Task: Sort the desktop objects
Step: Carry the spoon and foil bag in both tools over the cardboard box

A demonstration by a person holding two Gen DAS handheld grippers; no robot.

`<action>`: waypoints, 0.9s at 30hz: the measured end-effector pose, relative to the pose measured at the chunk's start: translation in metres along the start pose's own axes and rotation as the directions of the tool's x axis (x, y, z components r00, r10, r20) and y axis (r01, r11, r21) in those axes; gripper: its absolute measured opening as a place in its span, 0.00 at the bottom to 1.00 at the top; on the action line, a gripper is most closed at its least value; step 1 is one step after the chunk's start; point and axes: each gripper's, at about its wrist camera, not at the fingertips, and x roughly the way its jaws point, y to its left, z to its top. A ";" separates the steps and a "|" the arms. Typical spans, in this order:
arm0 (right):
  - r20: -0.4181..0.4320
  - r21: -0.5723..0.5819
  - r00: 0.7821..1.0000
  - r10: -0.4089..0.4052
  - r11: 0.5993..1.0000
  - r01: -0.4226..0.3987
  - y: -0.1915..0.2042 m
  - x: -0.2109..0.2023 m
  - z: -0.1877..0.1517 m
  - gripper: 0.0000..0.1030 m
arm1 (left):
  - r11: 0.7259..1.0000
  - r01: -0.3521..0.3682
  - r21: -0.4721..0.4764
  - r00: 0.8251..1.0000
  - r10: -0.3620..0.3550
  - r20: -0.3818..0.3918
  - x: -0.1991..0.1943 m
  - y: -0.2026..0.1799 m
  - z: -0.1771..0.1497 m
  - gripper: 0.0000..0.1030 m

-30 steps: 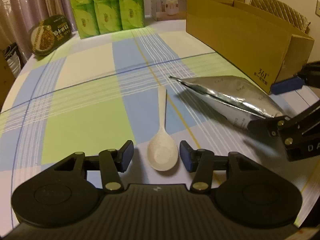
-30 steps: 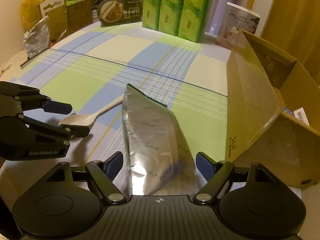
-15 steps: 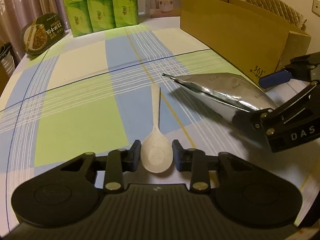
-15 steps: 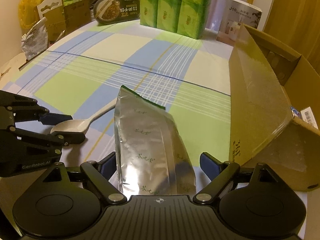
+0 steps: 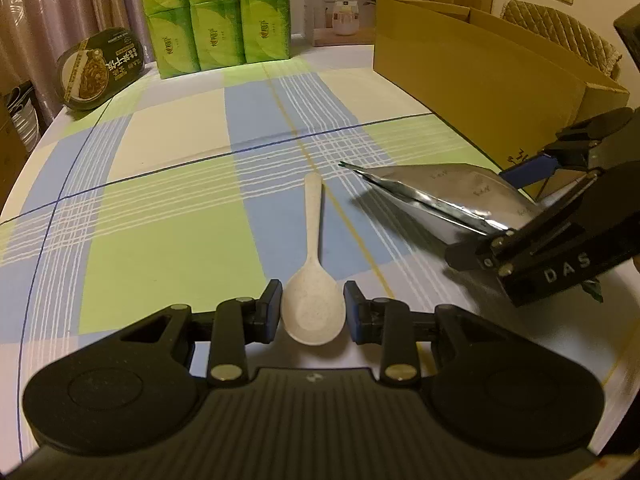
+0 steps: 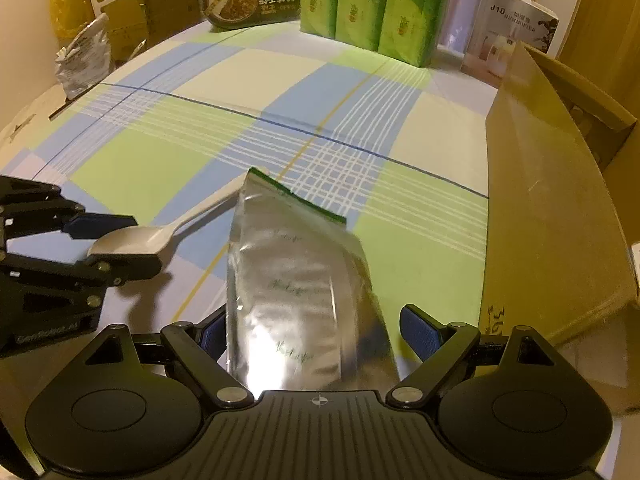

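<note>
Left tongs [image 5: 313,307] are pinching the spoon [image 5: 311,280] by its bowl, flat on the counter [image 5: 168,216]; it's stiff, light, maybe slippery. Right tongs [image 6: 308,332] are hanging wide open around the crinkly foil pouch [image 6: 296,280], not squeezing. Box [image 6: 552,200] is crowding my right; left's open.

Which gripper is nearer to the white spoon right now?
Left. The left gripper has its fingers on either side of the spoon bowl; the right gripper straddles the silver pouch beside it.
</note>
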 end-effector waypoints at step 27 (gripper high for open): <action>0.043 0.075 0.998 -0.044 0.996 0.041 0.005 -0.053 -0.016 0.51 | 1.000 -0.007 -0.026 0.998 0.008 0.068 -0.024 -0.003 0.008 0.27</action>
